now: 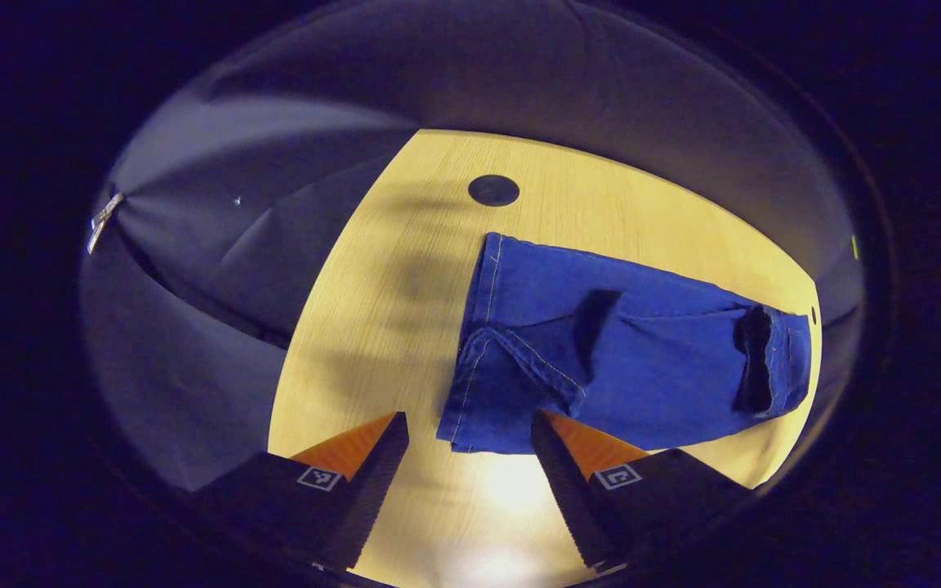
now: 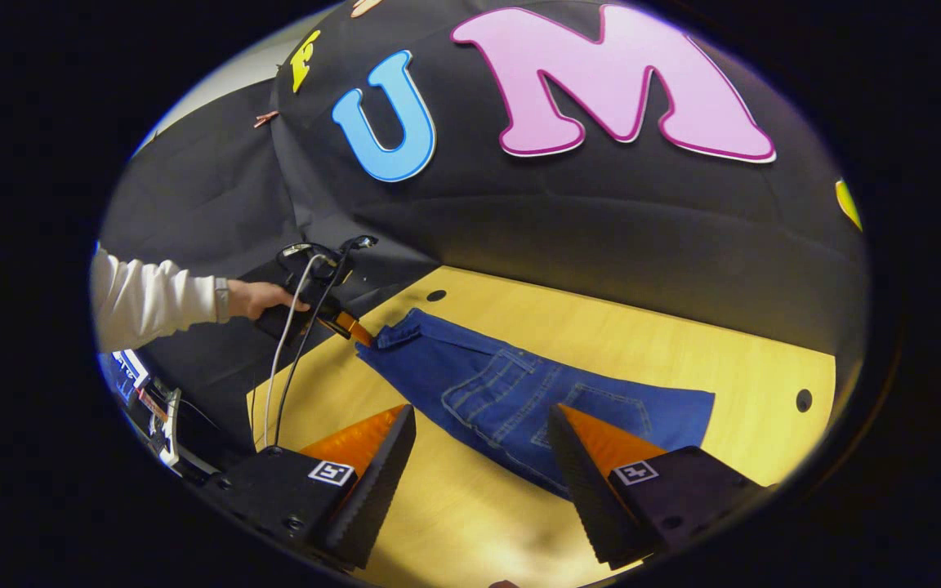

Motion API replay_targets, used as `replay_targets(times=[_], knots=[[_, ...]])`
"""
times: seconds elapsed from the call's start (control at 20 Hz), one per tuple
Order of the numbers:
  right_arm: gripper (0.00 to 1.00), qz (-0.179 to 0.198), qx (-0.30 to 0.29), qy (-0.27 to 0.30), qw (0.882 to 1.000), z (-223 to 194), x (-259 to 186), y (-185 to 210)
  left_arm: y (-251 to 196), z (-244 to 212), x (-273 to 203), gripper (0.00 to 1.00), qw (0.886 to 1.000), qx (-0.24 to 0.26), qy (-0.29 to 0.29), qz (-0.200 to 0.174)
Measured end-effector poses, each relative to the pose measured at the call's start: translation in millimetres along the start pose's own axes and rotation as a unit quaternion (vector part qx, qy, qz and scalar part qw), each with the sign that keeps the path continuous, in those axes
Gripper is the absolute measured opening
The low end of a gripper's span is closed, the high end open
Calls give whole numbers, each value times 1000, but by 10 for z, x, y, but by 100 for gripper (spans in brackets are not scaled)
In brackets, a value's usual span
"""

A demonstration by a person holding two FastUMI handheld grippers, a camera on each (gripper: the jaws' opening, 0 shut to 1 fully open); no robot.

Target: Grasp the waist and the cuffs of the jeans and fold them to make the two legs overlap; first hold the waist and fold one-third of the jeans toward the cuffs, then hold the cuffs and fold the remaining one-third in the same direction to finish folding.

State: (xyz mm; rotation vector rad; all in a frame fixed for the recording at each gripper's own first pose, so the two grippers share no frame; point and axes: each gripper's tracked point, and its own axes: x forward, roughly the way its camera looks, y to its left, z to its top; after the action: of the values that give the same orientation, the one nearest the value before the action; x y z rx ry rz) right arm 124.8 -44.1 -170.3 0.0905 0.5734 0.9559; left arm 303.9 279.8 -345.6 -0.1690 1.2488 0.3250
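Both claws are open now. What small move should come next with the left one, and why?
Probably lower the left claw onto the cuff edge of the jeans and close. It stands open above the table, with the nearest cuff between its fingers, nothing gripped.

A wooden table is seen, with a dark round hole set in it; black cloth is hung behind.
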Motion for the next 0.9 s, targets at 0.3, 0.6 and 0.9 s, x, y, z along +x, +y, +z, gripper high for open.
replay_targets(times=[0.3, 0.6, 0.9], knots=[[98, -26, 7, 13, 1000, -178, -288, -380, -44, -47, 276, 98, 998, 10, 54, 9], [98, -28, 28, 12, 999, -171, -255, -479, -300, -99, 237, 92, 996, 3, 87, -14], [98, -15, 28, 10, 999, -149, -247, -393, -435, -43, 221, 10, 999, 21, 49, -10]])
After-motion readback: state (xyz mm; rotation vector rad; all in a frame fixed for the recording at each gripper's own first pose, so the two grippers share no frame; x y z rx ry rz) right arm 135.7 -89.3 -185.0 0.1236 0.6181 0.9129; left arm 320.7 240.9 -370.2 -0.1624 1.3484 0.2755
